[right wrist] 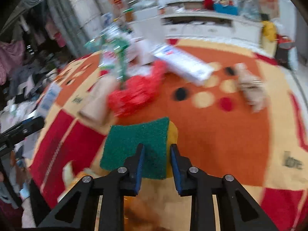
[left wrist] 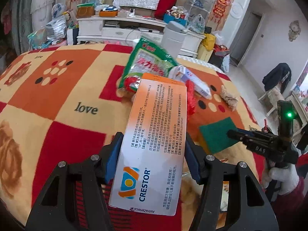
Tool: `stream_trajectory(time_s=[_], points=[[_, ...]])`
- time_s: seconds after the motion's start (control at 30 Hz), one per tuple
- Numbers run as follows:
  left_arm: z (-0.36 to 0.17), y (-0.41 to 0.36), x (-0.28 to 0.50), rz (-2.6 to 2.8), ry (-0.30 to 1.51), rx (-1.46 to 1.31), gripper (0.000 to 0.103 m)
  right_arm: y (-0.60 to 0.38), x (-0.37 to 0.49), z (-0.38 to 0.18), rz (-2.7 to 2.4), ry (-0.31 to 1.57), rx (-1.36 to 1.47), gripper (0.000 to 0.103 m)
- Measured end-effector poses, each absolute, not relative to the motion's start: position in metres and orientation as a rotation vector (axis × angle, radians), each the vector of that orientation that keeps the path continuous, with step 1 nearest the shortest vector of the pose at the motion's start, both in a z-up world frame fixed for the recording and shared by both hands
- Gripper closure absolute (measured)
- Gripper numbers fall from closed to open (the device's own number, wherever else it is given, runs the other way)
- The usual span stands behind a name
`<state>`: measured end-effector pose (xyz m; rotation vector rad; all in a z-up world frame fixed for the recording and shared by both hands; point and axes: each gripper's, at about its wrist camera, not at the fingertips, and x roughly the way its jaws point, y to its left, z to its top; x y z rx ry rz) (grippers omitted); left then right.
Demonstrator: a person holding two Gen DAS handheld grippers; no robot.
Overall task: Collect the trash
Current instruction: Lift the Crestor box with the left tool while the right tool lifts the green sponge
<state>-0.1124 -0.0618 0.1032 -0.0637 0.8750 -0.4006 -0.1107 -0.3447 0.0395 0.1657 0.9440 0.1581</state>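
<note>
My left gripper [left wrist: 152, 136] is shut on a white and orange CRESTOR medicine box [left wrist: 157, 111], which sticks up and forward between the blue pads. To its right, my right gripper [left wrist: 233, 133], held by a gloved hand [left wrist: 283, 177], reaches onto a green scouring sponge [left wrist: 213, 132]. In the right wrist view this gripper [right wrist: 156, 146] is closed on the right part of the green sponge [right wrist: 132, 144], whose yellow underside shows by the right pad. The sponge lies flat on the checked blanket [right wrist: 221, 134].
More litter lies beyond on the blanket: a green plastic bag [left wrist: 148, 61], red shredded material [right wrist: 134, 92], a long white box [right wrist: 184, 63], crumpled brown paper [right wrist: 250, 84] and a cardboard tube [right wrist: 98, 100]. A white cabinet [left wrist: 115, 28] stands behind the bed.
</note>
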Motion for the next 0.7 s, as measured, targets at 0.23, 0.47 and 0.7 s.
stream_trajectory(time_s=[0.23,0.47,0.7], points=[[0.101,-0.087,-0.113,-0.45,0.887,-0.056,0.043,-0.397,-0.141,0.034,0.074,1.044,0.225,0.059],[0.105,-0.101,-0.117,-0.459,0.884,-0.037,0.043,-0.387,-0.149,0.063,0.261,0.978,-0.107,0.016],[0.107,-0.103,-0.114,-0.417,0.902,-0.033,0.043,-0.346,-0.108,0.039,0.467,1.021,-0.535,0.016]])
